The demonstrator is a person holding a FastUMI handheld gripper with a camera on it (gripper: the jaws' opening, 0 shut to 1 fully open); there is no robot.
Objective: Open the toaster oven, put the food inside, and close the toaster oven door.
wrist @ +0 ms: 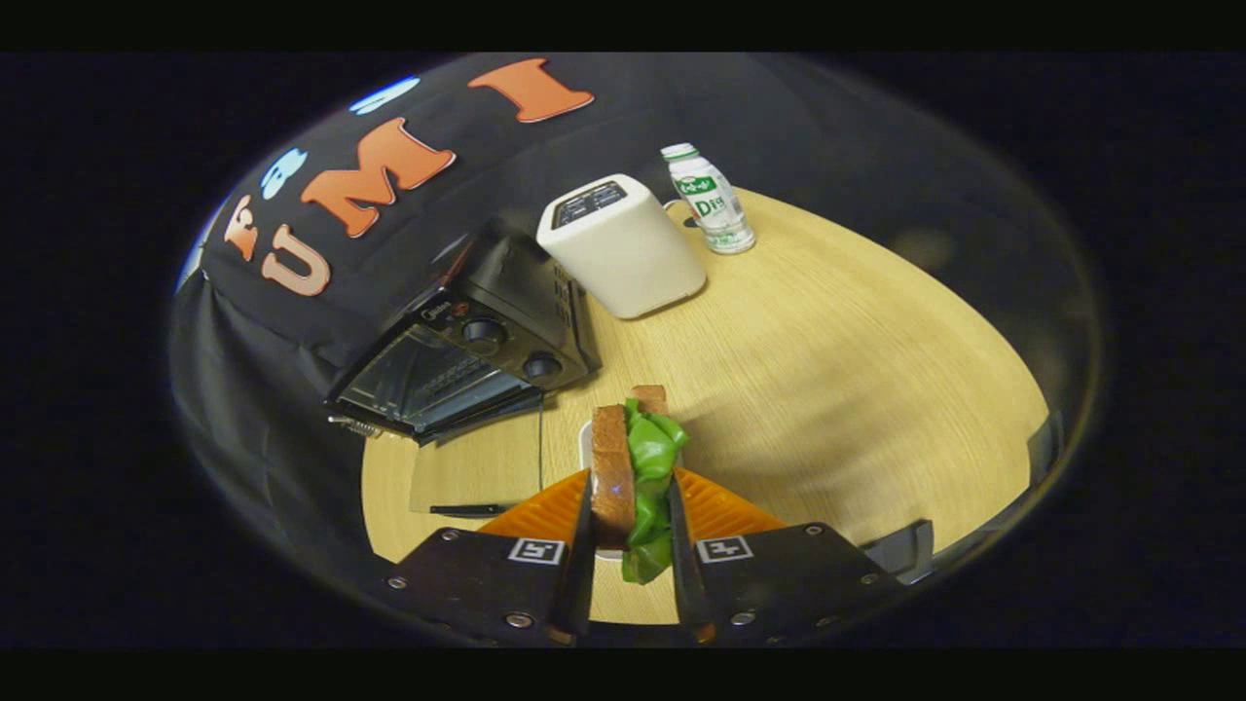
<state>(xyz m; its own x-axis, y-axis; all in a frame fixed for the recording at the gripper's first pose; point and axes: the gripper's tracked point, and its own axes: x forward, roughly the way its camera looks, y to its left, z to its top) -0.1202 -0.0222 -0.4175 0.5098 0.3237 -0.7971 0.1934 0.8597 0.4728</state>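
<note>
**Surfaces and materials on the table**

The table [857, 389] looks like pale wood with a fine grain and a soft, matt finish. The toaster oven [467, 360] has a glossy glass door and a dark, smooth metal body. The white box [623, 248] seems smooth matt plastic. The bottle [711, 200] is shiny plastic with a paper-like label. The sandwich [633, 477], pressed between both fingers of the gripper [631, 574], shows rough brown bread and glossy green leaves.

The fingers of the gripper [631, 531] cover both flanks of the sandwich [638, 467] and most of the white dish [585, 443] under it, while the toaster oven [467, 355] beyond them is too dark inside to read
</note>
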